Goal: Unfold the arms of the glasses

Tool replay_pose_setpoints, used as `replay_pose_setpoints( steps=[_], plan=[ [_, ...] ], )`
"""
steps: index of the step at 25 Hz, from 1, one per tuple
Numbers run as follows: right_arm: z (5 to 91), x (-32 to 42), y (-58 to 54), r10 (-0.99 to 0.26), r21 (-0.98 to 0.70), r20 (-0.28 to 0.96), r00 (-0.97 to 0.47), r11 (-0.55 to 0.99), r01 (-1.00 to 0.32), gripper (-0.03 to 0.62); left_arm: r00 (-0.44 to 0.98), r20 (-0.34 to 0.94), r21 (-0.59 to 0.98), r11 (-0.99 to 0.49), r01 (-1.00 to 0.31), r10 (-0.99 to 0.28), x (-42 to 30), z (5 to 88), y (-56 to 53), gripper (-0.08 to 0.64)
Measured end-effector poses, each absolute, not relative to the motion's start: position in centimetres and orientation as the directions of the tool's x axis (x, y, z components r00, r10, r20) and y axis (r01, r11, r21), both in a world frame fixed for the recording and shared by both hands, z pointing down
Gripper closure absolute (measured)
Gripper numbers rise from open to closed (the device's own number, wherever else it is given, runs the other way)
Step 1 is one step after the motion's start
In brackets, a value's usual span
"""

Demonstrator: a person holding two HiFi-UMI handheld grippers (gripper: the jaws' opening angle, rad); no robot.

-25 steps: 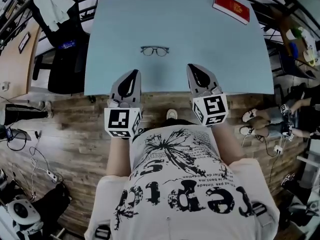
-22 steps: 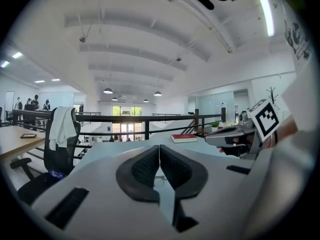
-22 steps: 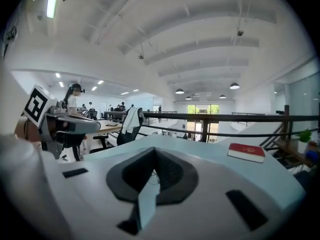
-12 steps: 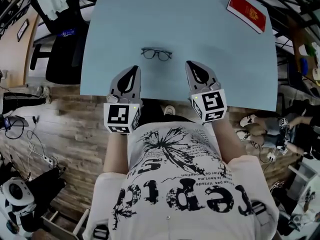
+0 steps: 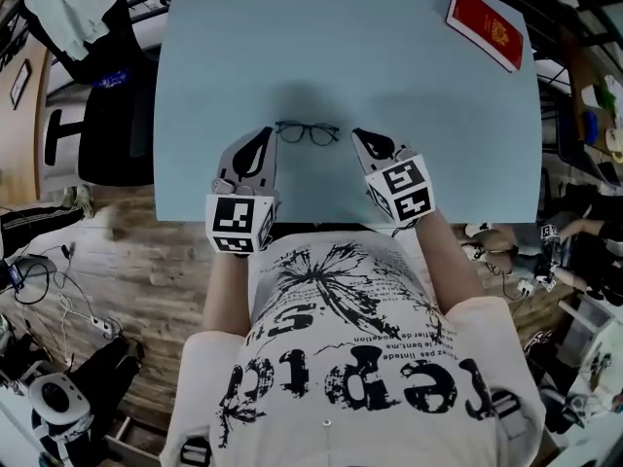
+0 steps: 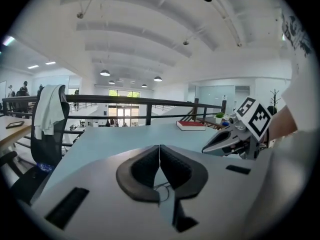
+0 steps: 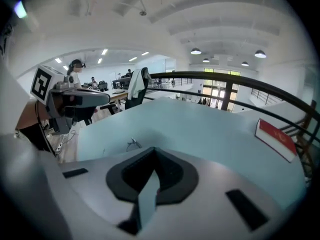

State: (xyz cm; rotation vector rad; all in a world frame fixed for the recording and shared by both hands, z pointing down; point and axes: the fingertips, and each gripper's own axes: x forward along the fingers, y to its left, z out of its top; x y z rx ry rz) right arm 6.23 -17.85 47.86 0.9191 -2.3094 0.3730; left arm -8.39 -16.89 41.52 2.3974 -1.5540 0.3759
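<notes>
Flanking the glasses [image 5: 308,132] — left hand-held gripper [image 5: 263,139] and right hand-held gripper [image 5: 360,137], both closed, empty; red book [image 5: 484,24] lettering illegible.

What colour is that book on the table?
The book is red, clearest in the head view.

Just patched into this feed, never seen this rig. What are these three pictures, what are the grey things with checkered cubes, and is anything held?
No robot here: a person holds a two-jaw tool in each hand; the marker cubes belong to the tools. The head view looks down from the person's head onto a pale blue table. The left tool and right tool hover either side of a pair of glasses lying on it, untouched. A red book lies at the far right corner. The other two pictures come from cameras riding on each tool, looking along its jaws. Both tools are shut and hold nothing.
</notes>
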Motion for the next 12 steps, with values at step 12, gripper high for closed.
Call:
replay_pose_setpoints(
  steps=[12],
  plan=[
    [56.2,5.4,-19.2,-0.197,-0.002,0.889,-0.414,0.902,-0.433,0.508,0.477,0.410,0.117,-0.473,-0.873,-0.778,-8.2,46.4,-20.4,0.540]
  ],
)
